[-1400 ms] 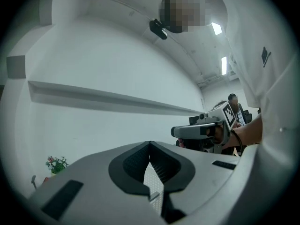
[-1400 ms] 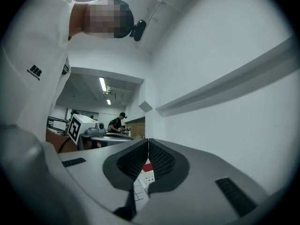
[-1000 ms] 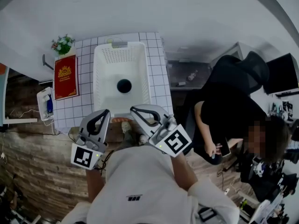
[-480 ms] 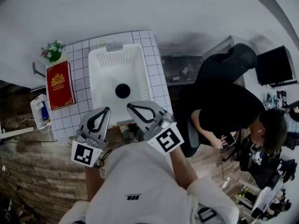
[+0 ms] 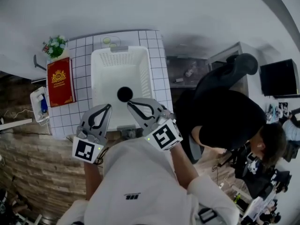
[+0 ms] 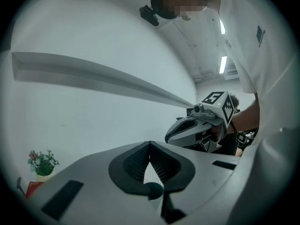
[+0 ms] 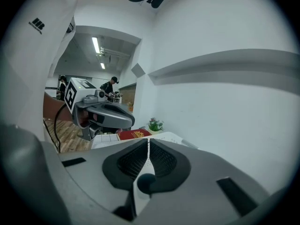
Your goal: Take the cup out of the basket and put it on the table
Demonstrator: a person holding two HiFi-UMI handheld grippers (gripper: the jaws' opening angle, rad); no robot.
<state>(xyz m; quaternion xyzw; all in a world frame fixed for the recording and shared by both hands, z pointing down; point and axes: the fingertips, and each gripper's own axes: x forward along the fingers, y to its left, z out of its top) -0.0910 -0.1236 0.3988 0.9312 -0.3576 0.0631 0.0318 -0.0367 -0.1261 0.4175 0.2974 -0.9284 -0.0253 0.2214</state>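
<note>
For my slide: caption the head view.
Left hand-held gripper and right hand-held gripper, both shut, near basket holding dark cup.

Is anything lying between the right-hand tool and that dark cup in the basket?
No. In the head view only a short bare stretch of the white basket shows between the right tool, jaws shut, and the cup.

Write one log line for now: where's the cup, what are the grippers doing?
cup: in basket | left gripper: shut, empty | right gripper: shut, empty, over basket's near end | step: cup not yet grasped
</note>
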